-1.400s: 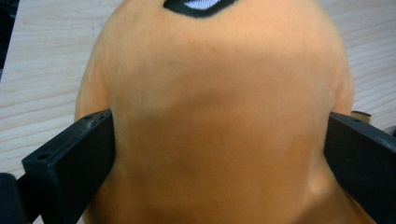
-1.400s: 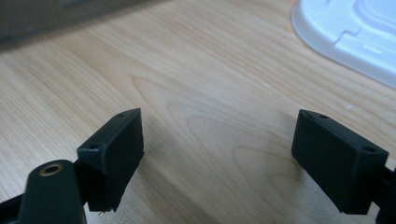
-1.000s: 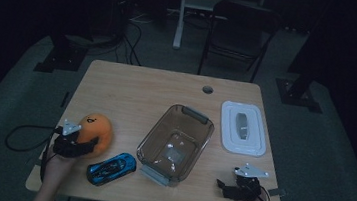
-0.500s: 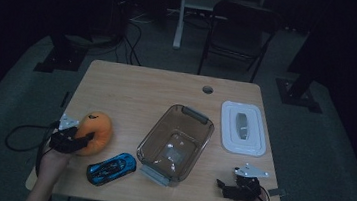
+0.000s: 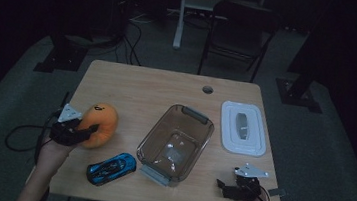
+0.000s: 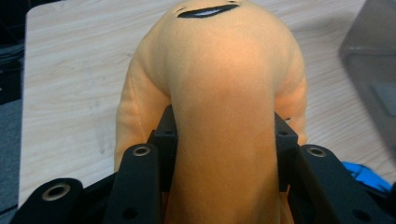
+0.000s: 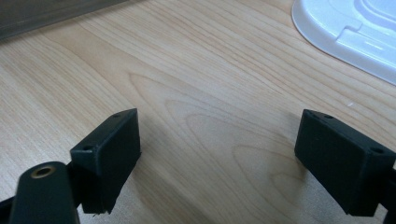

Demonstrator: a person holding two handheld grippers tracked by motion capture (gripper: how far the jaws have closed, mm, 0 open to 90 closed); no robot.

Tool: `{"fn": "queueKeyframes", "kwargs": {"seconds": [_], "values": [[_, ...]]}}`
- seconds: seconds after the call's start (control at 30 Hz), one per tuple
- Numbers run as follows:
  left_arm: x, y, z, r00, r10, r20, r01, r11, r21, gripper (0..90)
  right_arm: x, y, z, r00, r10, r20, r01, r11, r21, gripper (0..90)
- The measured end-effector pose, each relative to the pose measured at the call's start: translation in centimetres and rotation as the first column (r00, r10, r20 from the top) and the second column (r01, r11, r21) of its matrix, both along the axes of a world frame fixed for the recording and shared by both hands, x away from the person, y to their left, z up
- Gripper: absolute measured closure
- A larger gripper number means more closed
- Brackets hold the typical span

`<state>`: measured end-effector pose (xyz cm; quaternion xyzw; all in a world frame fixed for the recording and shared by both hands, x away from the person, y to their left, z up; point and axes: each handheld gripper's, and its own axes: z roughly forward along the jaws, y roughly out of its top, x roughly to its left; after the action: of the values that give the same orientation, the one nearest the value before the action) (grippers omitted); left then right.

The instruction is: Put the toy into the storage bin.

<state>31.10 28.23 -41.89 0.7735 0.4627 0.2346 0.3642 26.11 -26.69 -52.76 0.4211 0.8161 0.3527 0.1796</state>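
Squeezing the orange plush toy (image 6: 224,116) between its jaws, the left hand-held gripper (image 5: 78,131) holds it; the right hand-held gripper (image 7: 219,163) rests spread apart over bare surface (image 7: 196,93).

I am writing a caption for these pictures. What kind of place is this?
Probably a lab or studio for recording handling tasks, not a home. A lone wooden table stands in a dark room on grey carpet, with cables and stand bases on the floor behind it and a folding chair.
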Motion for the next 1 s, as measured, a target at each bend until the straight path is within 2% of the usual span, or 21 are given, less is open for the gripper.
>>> {"fn": "queueKeyframes", "kwargs": {"seconds": [0.23,0.4,0.57,0.63,0.77,0.93,1.0], "values": [[0.5,-2.0,2.2,0.9955,-0.093,0.018,0.093,0.9955,0.020,60.4,0.0,0.0,0.0,1.0000,0.000,0.001,0.000,1.000,0.000,13.8],[0.8,-3.7,3.6,0.9906,-0.128,0.049,0.126,0.9916,0.028,60.4,0.0,0.0,0.0,1.0000,0.000,0.000,0.000,1.000,0.000,13.8],[1.5,-5.4,4.8,0.9818,-0.177,0.071,0.175,0.9841,0.033,60.4,0.0,0.0,0.0,1.0000,0.000,0.000,0.000,1.000,0.000,13.8],[1.7,-6.1,5.3,0.9746,-0.209,0.080,0.207,0.9777,0.034,60.4,0.0,0.0,0.0,1.0000,0.001,0.000,-0.001,1.000,-0.001,13.8],[2.2,-7.6,6.2,0.9549,-0.277,0.107,0.272,0.9605,0.059,60.2,0.0,0.0,0.0,1.0000,0.000,0.001,0.000,1.000,0.000,13.8],[2.9,-9.1,7.0,0.9412,-0.319,0.112,0.313,0.9474,0.065,60.2,0.0,0.0,0.0,1.0000,0.000,0.001,0.000,1.000,0.000,13.8],[3.1,-9.5,7.5,0.9345,-0.335,0.121,0.331,0.9422,0.051,60.2,0.0,0.0,0.0,1.0000,0.000,0.001,0.000,1.000,0.000,13.8]]}}
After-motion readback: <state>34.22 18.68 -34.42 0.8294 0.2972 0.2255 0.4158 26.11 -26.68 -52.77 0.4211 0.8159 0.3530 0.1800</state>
